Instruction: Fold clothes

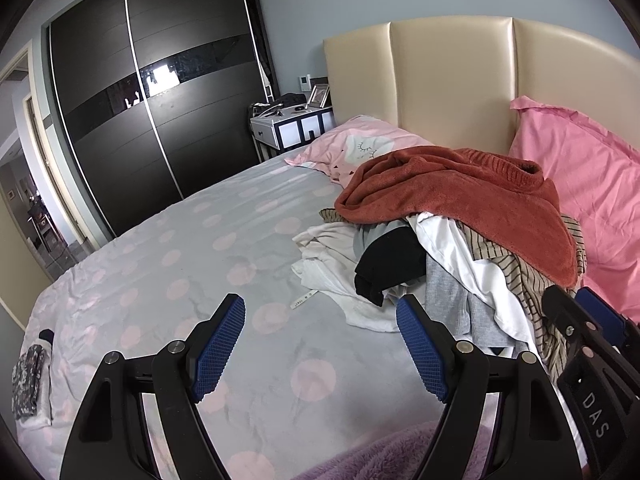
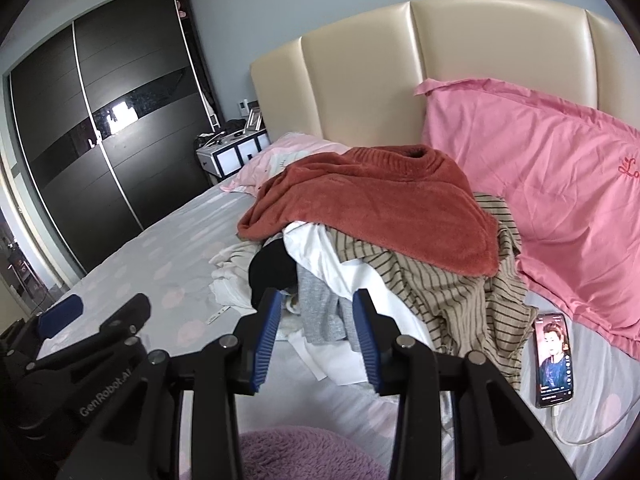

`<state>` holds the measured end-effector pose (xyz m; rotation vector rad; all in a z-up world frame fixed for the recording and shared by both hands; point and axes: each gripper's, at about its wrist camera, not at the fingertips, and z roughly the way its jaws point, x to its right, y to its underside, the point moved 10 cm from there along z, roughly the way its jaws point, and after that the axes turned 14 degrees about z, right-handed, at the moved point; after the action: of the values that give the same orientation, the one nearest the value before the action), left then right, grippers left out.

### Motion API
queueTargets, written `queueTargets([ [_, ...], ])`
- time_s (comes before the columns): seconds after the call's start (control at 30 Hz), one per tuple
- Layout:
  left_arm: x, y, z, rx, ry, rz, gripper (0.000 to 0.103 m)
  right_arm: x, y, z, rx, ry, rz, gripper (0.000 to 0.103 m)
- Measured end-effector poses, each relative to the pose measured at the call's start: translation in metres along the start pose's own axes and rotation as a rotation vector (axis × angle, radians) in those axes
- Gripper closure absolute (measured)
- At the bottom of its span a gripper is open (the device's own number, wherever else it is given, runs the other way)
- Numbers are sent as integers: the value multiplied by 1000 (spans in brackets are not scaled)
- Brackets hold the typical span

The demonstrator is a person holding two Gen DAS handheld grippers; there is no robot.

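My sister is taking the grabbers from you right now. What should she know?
Left gripper: open, empty, over bare sheet.
Right gripper: open, empty, just in front of the clothes pile.
Pile: rust sweater on top; striped, white, grey and black pieces under it, beside the pink pillow.
Phone lies right of the pile.
Done: nothing visibly folded from this pile.
Left: all of it.

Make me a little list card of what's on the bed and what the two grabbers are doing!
place: bed with dotted grey sheet
pile: unfolded clothes, rust-red sweater on top
under it: striped garment, white shirt, black garment, grey garment
beside pile: pink pillow, phone with lit screen
left gripper: open, empty, above the sheet
right gripper: open, empty, facing the pile
folded so far: nothing visible
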<state>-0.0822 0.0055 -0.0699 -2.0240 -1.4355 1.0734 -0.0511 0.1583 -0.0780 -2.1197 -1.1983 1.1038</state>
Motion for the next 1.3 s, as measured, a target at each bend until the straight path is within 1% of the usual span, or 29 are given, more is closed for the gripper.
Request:
queueTargets([
  [0.2, 2, -1, 0, -1, 5, 16, 24, -6, 0, -1, 6, -38, -2, 67],
  [0.37, 3, -1, -1, 2, 11, 25, 24, -4, -2, -2, 26, -12, -1, 67],
  [0.73, 4, 1, 1, -5, 10, 24, 24, 1, -1, 2, 4, 5, 18, 67],
  [1.13, 4, 2, 2, -7, 10, 18, 24, 1, 1, 1, 9, 40, -10, 67],
  [1.3, 4, 3, 4, -12, 12, 22, 24, 1, 1, 3, -3, 35, -12, 67],
])
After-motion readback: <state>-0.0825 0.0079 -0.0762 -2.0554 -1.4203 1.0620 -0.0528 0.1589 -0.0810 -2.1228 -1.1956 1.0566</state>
